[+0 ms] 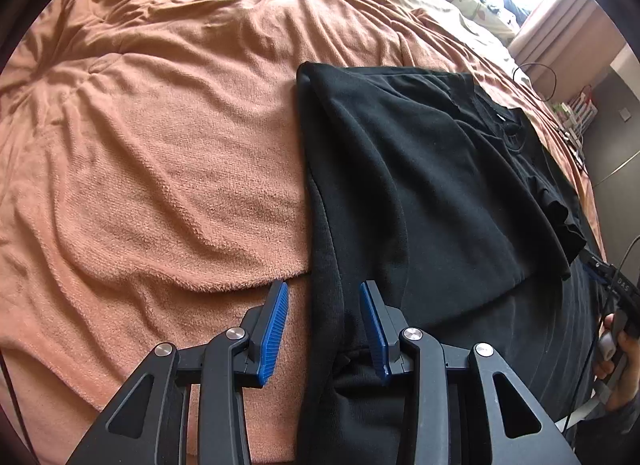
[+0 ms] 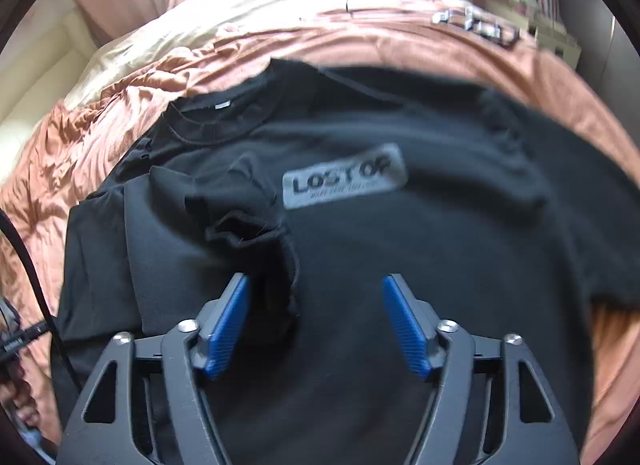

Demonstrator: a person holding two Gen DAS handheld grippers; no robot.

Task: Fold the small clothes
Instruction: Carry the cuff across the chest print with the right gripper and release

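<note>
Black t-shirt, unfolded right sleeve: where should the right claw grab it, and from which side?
Grip the right sleeve of the black t-shirt at its hem, coming in from the shirt's outer right side. It lies flat, spread over the orange blanket, edge exposed. The right claw is open.

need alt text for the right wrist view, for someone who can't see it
A black t-shirt lies spread on an orange blanket, one sleeve folded in over its body beside a grey patch with dark lettering. The open right gripper is over the shirt's lower part, holding nothing. The picture is slightly blurred.

Both wrist views close, angled down; share black shirt (image 1: 420, 185) (image 2: 360, 245).
</note>
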